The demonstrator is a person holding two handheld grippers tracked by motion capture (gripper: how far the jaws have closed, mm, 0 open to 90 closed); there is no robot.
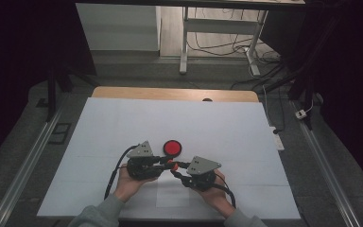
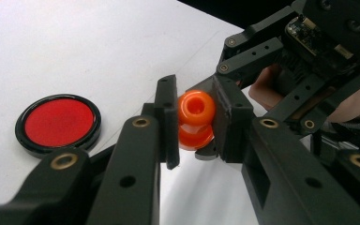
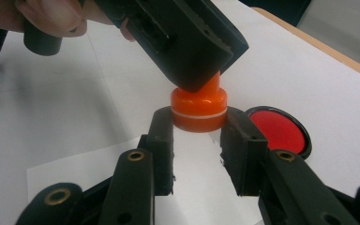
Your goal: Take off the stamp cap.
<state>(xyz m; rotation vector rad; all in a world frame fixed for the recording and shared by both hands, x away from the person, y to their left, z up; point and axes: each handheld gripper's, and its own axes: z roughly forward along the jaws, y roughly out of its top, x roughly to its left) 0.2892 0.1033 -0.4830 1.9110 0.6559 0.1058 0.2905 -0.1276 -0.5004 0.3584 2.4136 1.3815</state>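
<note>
A small orange piece [image 1: 172,165] in two parts hangs just above the table between both grippers. My left gripper [image 1: 166,162] is shut on its narrower upper part [image 2: 196,107], which has a round hole in its end; the jaws [image 2: 194,117] press on both sides. My right gripper [image 1: 175,170] is shut on the wider lower part [image 3: 198,111], which has a thin white line around it. In the right gripper view my own jaws [image 3: 199,123] clamp it while the left gripper's black jaw hides the top. A red disc [image 1: 172,148] with a black rim lies flat just beyond.
A white sheet [image 1: 123,123] covers the wooden table [image 1: 170,93], with a smaller white paper [image 1: 172,195] under the hands. The red disc [image 2: 58,123] [image 3: 279,132] lies close beside the jaws. Desk legs and cables [image 1: 217,45] are on the floor behind.
</note>
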